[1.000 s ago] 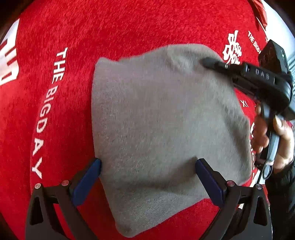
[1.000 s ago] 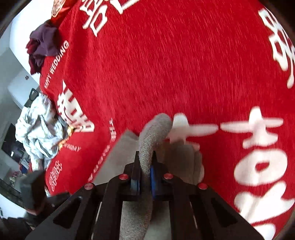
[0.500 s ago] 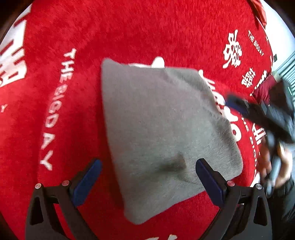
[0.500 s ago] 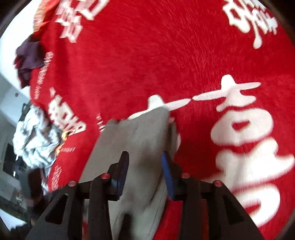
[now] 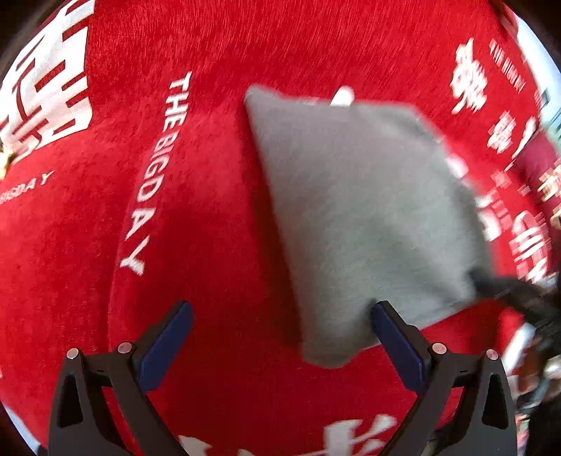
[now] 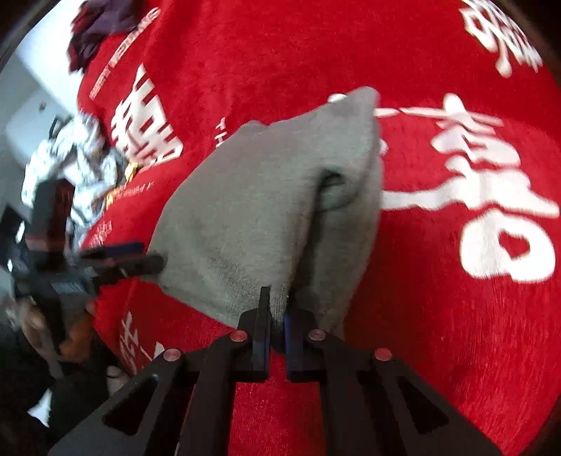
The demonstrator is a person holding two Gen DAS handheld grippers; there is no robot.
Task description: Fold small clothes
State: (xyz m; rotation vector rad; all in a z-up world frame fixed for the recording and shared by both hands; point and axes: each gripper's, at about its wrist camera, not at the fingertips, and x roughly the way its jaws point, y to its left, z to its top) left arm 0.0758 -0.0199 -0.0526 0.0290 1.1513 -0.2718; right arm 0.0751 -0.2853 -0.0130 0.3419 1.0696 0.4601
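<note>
A small grey cloth [image 5: 357, 210] lies folded on the red cover, blurred in both views. My left gripper [image 5: 280, 312] is open wide above the cloth's near left corner, and its right finger [image 5: 396, 333] overlaps the cloth's edge. In the right wrist view the left gripper [image 6: 150, 254] reaches the left corner of the grey cloth [image 6: 266, 196]. My right gripper [image 6: 277, 301] is shut on the cloth's near edge, with a pinch of grey fabric between its pads. In the left wrist view the right gripper [image 5: 480, 277] shows as a dark blur at the cloth's right corner.
The red plush cover [image 5: 217, 105] with white lettering fills both views. A white patterned heap of clothes [image 6: 66, 161] and a dark purple garment [image 6: 101, 21] lie at its far left edge. A dark red garment [image 5: 540, 154] lies at the right. A hand [image 6: 70, 336] holds the left gripper.
The right gripper let go of the raised fold, opened, drew back to the cloth's near edge and shut on it. The cloth now lies flat. The left gripper stayed open and shifted left of the cloth.
</note>
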